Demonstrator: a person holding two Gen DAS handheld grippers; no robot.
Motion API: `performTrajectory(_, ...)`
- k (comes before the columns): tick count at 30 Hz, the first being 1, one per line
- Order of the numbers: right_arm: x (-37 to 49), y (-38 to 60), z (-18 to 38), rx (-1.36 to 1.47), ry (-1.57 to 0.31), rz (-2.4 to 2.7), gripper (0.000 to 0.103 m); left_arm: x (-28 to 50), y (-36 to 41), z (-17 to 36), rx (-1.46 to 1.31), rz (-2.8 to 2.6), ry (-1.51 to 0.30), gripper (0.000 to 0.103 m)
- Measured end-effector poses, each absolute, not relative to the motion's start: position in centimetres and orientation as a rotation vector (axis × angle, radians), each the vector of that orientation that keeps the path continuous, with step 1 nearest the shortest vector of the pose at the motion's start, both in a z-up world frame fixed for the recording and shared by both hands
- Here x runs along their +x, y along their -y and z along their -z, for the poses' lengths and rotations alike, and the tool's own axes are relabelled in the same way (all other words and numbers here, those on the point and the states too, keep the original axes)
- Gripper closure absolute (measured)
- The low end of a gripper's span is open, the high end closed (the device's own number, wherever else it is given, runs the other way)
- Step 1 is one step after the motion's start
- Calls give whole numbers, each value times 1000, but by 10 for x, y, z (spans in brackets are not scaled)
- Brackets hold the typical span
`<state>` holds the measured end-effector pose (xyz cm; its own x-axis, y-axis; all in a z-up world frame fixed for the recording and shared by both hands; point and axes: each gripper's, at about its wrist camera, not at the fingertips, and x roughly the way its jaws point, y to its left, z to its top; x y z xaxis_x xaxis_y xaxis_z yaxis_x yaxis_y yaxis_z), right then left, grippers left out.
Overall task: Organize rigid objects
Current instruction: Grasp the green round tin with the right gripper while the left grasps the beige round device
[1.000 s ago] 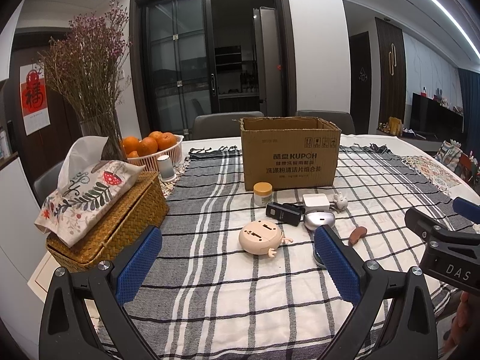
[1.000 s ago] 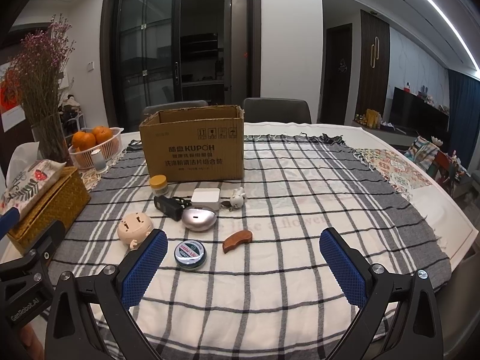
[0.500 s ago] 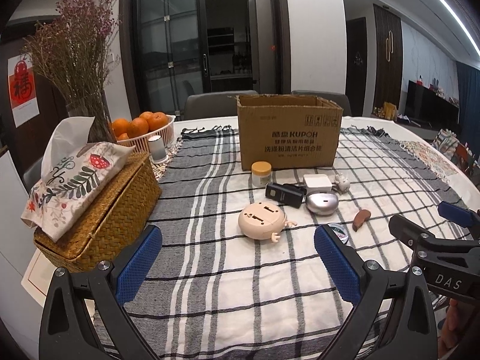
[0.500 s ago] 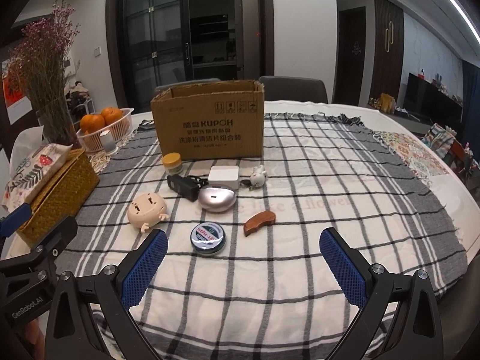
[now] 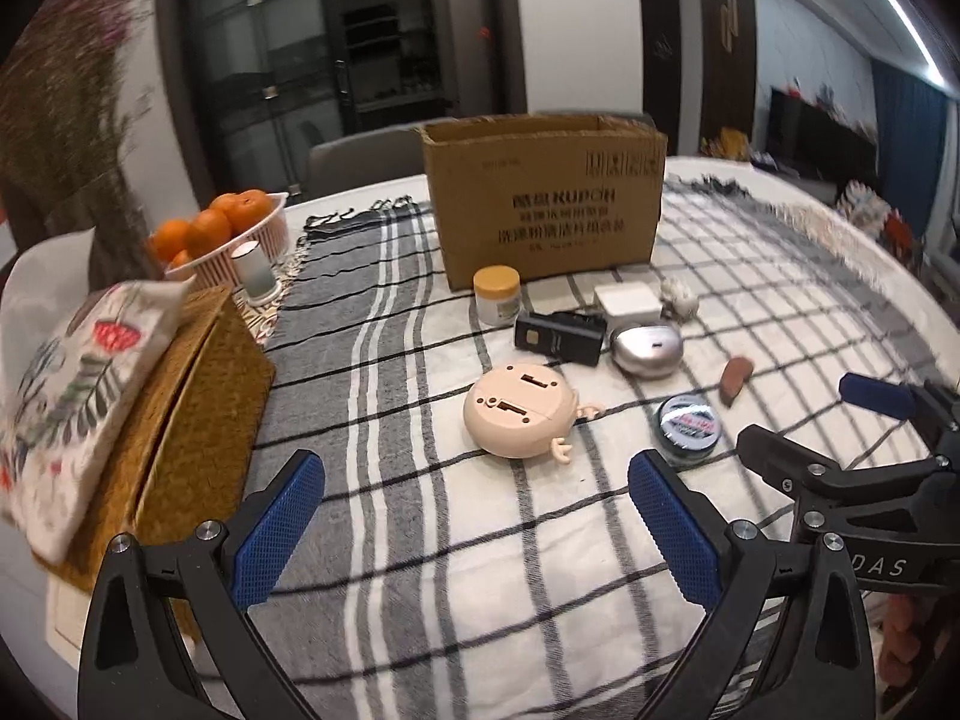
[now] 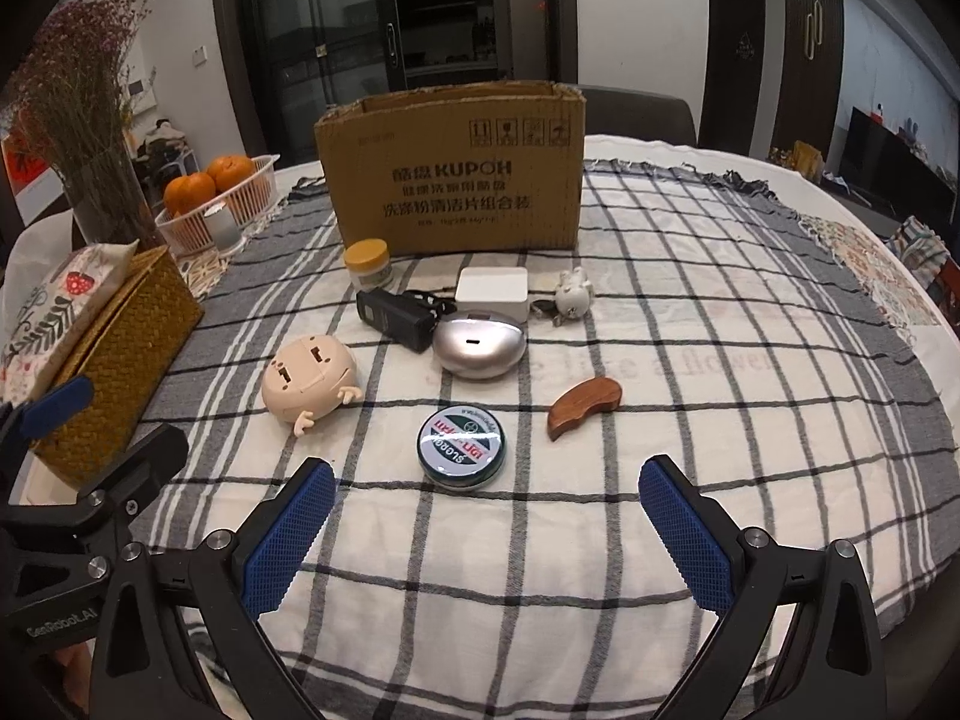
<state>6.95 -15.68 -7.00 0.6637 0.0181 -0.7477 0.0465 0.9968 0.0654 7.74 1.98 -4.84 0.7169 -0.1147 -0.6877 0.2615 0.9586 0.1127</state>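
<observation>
Both the left gripper and the right gripper hold nothing, jaws wide apart. The round tin lies at frame center, the cardboard box above it.

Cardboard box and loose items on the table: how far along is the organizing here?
Nothing looks done: all the small items lie on the cloth in front of the cardboard box, whose inside is hidden. Nothing is in hand: left gripper and right gripper are open and empty. Left: round tin, wooden piece, silver case, beige toy, black adapter, white block, yellow-lidded jar, small white figurine.
</observation>
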Motion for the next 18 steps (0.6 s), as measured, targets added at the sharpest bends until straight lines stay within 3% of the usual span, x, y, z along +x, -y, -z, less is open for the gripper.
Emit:
performTrajectory(12, 106, 160, 106, 175, -1015, 24, 2, 132, -8, 71, 318, 318, -889, 0)
performTrajectory(18, 116, 158, 115, 180, -1049, 38, 9, 156, -2, 84, 352, 387, -969, 0)
